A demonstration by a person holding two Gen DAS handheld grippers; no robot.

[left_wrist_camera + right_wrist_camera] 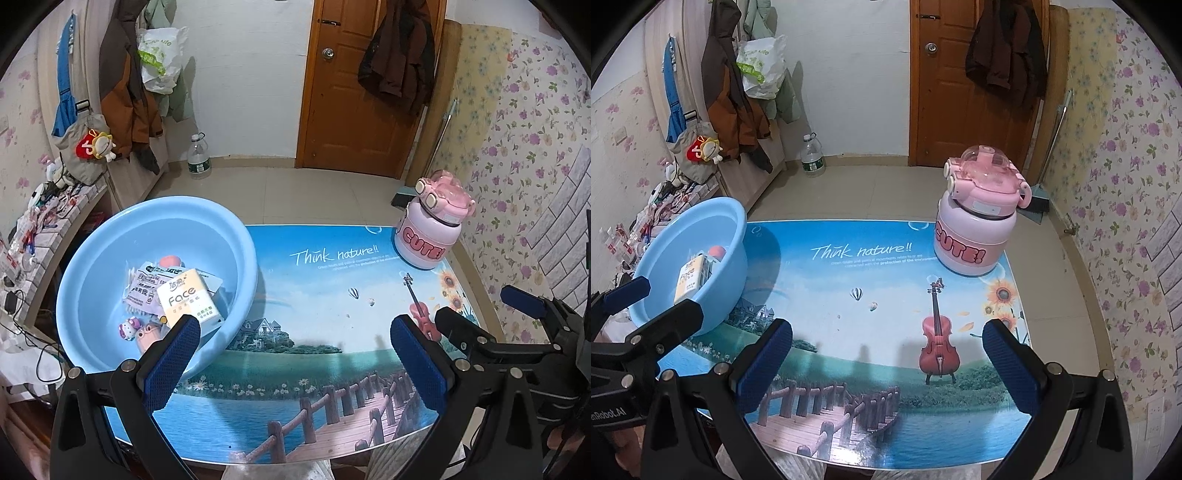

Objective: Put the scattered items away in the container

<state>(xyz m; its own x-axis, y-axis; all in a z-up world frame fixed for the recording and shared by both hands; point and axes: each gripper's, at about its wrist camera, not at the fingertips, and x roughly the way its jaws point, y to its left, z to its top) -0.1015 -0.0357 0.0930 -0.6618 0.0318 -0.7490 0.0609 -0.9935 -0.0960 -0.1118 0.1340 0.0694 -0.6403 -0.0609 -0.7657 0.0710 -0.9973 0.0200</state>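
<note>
A light blue basin [92,266] stands on the left of the table; it also shows in the right wrist view [731,229]. In it lie a yellow "Face" tissue pack [188,299], a purple packet [142,290], a small Hello Kitty toy [128,328] and a pink item [147,334]. A pink "CUTE!" bottle [430,229] stands upright at the far right of the table, also in the right wrist view [977,229]. My left gripper [295,332] is open and empty, low over the table next to the basin. My right gripper [886,334] is open and empty above the table's front.
The table top carries a picture mat [868,280] with "Think nature!!". A cluttered shelf [37,229] runs along the left. A water jug [198,157] stands on the floor by the wall. A wooden door [354,85] is behind. Floral wallpaper is at the right.
</note>
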